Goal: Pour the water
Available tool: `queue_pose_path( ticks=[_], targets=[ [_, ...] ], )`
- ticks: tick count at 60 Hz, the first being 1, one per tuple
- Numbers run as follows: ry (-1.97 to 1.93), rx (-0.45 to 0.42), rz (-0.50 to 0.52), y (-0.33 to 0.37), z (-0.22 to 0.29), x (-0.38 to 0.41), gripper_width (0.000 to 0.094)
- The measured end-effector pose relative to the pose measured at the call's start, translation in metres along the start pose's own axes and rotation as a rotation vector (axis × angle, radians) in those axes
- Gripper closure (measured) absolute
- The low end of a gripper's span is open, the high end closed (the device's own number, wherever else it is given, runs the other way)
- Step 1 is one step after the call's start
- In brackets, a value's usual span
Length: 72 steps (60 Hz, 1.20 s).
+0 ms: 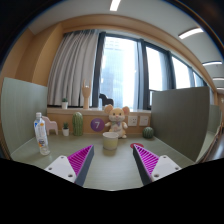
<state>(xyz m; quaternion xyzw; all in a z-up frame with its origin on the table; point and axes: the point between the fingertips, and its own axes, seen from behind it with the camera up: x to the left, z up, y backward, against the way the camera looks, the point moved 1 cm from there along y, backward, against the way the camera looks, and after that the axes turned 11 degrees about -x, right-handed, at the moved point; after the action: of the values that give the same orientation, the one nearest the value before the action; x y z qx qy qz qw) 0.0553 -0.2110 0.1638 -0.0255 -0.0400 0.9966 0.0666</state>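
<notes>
A clear water bottle with a white cap and a label stands upright on the pale table, beyond and left of my left finger. A small white cup stands on the table just ahead of my fingers, slightly right of the middle between them. My gripper is open and empty, its two magenta pads spread wide above the table. Nothing is between the fingers.
A teddy bear sits behind the cup, with a purple clock, a green cactus toy and a small green ball along the back. Grey partition panels wall the table on both sides. Windows with curtains stand behind.
</notes>
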Motion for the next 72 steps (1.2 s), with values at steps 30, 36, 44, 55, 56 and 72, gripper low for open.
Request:
queue_pose_path(
  ticks=[30, 36, 44, 55, 56, 72],
  targets=[
    [-0.045, -0.034, 0.324, -0.001, -0.025, 0.248, 0.0136],
    [-0.053, -0.025, 0.364, -0.018, -0.025, 0.287, 0.0135],
    [-0.056, -0.010, 0.381, -0.051, -0.030, 0.325, 0.0132],
    [-0.096, 0.000, 0.398, -0.094, -0.035, 0.365, 0.0136],
    [-0.093, 0.003, 0.399, -0.097, -0.036, 0.367, 0.0135],
    [-0.028, 0.010, 0.363, -0.138, -0.051, 0.379, 0.0176]
  ],
)
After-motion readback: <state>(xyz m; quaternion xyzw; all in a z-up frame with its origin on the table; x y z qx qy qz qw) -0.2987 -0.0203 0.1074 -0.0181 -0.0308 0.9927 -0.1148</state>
